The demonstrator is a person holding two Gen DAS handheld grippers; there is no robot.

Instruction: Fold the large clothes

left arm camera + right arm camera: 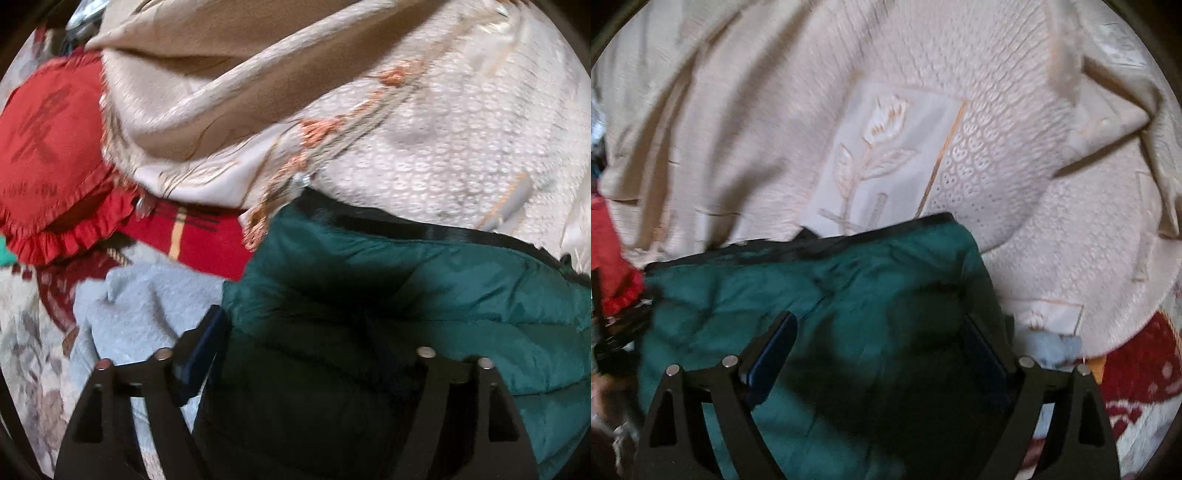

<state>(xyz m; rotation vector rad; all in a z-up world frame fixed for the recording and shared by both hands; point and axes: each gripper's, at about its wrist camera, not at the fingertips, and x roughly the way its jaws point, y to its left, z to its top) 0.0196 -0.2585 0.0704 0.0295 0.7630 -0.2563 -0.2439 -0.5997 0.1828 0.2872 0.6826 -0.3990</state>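
A dark green quilted jacket (424, 280) with a black zipper edge lies on a cream embroidered bedspread (461, 129). My left gripper (299, 339) is open just above its left part; the left finger's blue pad (207, 343) hangs over the jacket's left edge, and the right fingertip is lost in dark shadow. In the right wrist view the jacket (820, 280) fills the lower middle. My right gripper (882, 343) is open and straddles the jacket's right part, with blue pads (772, 347) on both sides.
A red frilled cushion (48, 166) and a red plaid cloth (192, 236) lie at left. A pale blue towel (147, 310) lies beside the jacket's left edge. The cream bedspread (923, 129) bunches in folds behind. A red patterned blanket (1137, 373) is at right.
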